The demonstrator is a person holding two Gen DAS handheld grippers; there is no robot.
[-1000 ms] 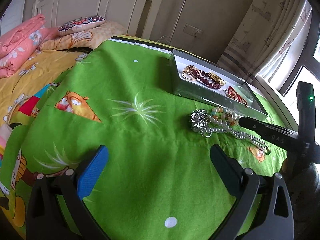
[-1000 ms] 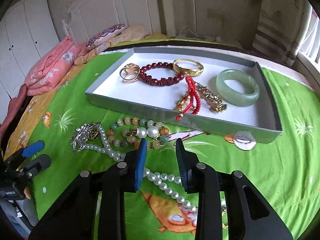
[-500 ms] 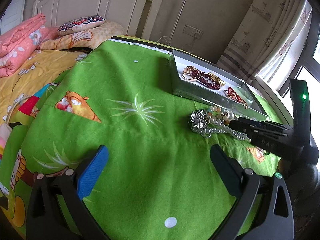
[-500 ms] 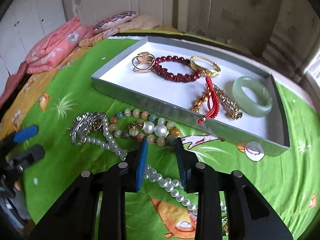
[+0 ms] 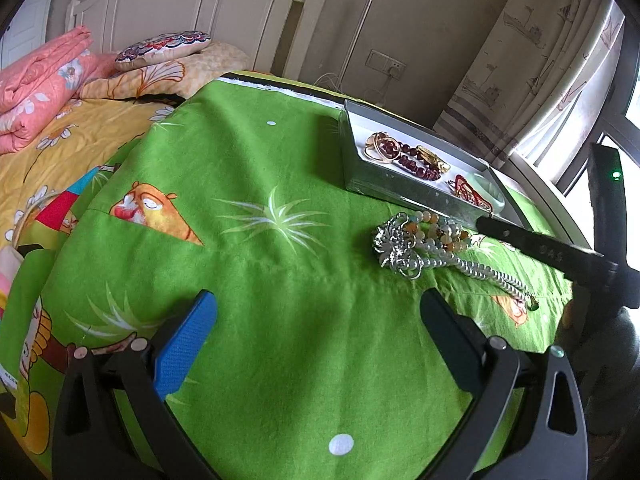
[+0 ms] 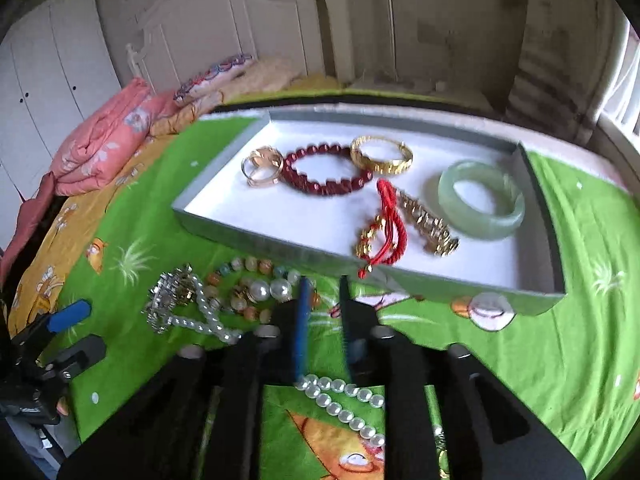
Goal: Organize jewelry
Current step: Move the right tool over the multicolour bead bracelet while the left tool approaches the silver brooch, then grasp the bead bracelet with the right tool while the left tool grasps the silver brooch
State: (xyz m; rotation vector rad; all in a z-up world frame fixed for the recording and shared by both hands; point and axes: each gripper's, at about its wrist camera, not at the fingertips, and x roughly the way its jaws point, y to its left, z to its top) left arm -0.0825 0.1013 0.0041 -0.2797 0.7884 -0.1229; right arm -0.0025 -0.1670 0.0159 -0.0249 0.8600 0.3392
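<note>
A grey tray [image 6: 224, 224] with a white floor holds a gold ring [image 6: 262, 166], a dark red bead bracelet [image 6: 326, 170], a gold bangle [image 6: 382, 155], a red cord bracelet [image 6: 386, 224], a gold chain piece [image 6: 430, 226] and a jade bangle [image 6: 482, 200]. In front of it on the green cloth lie a silver brooch [image 6: 170, 298], a pearl necklace [image 6: 340, 398] and a coloured bead bracelet [image 6: 248, 280]. My right gripper [image 6: 322, 286] is open, jaws narrow, its tips over the bead bracelet's right end. My left gripper [image 5: 318, 312] is open and empty, back from the jewelry pile [image 5: 416, 246].
The green cloth [image 5: 280, 184] covers a round table beside a bed with pink bedding [image 5: 36, 84] and pillows. Curtains [image 5: 540, 60] and a window stand at the right. The tray also shows in the left wrist view [image 5: 384, 186].
My right gripper has moved forward and down over the pearl necklace toward the bead bracelet, and the view has tilted. The left gripper has not moved.
</note>
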